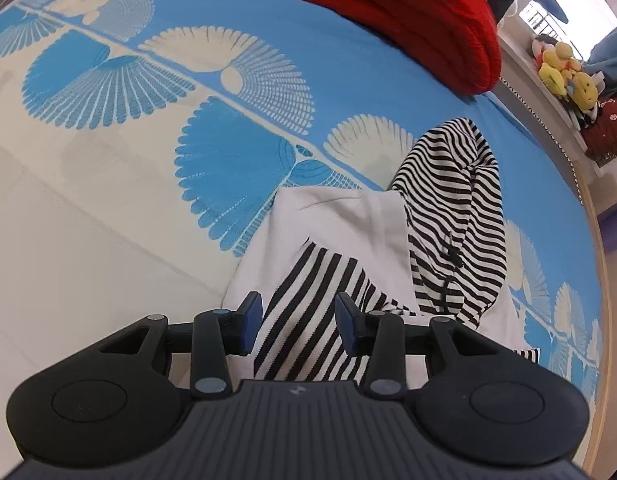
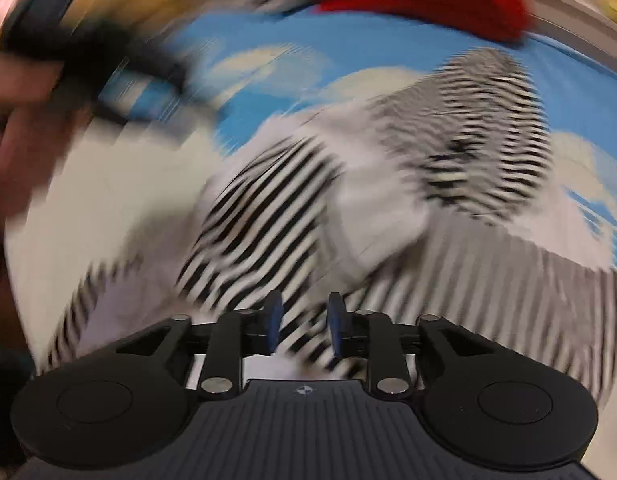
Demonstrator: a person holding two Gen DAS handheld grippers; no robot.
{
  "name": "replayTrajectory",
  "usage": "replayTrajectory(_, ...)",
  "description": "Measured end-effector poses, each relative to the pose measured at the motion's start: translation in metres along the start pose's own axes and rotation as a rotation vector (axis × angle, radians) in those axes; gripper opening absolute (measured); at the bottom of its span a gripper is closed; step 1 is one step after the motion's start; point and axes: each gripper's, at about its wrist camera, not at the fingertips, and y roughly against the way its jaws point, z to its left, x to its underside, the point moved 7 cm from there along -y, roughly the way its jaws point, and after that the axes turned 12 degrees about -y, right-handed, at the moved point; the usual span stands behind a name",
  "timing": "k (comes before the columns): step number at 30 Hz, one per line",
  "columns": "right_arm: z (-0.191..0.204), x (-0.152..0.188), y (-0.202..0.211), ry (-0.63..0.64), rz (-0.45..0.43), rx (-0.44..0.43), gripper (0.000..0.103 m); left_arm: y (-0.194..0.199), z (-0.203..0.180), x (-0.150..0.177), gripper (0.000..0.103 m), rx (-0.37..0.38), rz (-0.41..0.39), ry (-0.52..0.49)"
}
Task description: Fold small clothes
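Bed (image 1: 108,208) with blue fan-print cover | I'm seeing left hand-held gripper (image 1: 299,326) hovering part-open, empty, over striped garment (image 1: 448,216) running up-right away | right hand-held gripper (image 2: 304,326) parted, gripping nothing, nearer the folded sleeve (image 2: 268,208) straight ahead.

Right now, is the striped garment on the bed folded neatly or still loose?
Still loose. The striped garment lies bunched on the bed cover, hood turned aside, white part crumpled, a striped sleeve lying across it.
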Motion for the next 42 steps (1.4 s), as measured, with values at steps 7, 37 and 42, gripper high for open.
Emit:
replayTrajectory(7,-0.091,-0.024,0.021,-0.392,-0.129,0.159,0.037,-0.02,-0.049,0.024,0.045,0.049,0.051,-0.146)
replayTrajectory(37,-0.177,0.037,0.009,-0.975,-0.018,0.334,0.041,0.007,-0.029,0.068,0.028,-0.039,0.07,0.059)
replayTrajectory(42,-0.178,0.036,0.016,-0.952,-0.05,0.371,0.041,-0.019,-0.059,0.056,0.04,-0.03,0.047,-0.135)
